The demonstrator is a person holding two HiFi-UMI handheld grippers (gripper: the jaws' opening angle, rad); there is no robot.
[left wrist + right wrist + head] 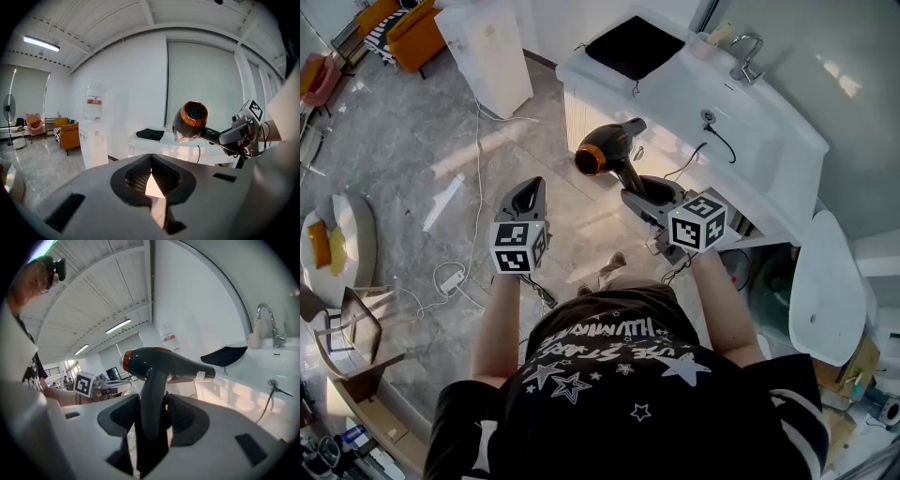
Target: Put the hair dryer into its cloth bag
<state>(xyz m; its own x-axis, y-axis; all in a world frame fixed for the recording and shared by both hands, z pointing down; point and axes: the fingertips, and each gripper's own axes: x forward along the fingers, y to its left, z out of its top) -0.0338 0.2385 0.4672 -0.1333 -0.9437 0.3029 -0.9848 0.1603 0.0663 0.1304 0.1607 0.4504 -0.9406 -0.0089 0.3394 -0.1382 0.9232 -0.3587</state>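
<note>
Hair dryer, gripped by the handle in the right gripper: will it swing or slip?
Likely top-heavy: the barrel of the hair dryer sits beyond the fingers, so it may pivot. Its handle looks smooth and hard, so possibly slippery.

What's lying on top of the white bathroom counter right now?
A black cloth bag lies flat on the counter, beside the sink. Whatever is under or inside the bag is covered.
</note>
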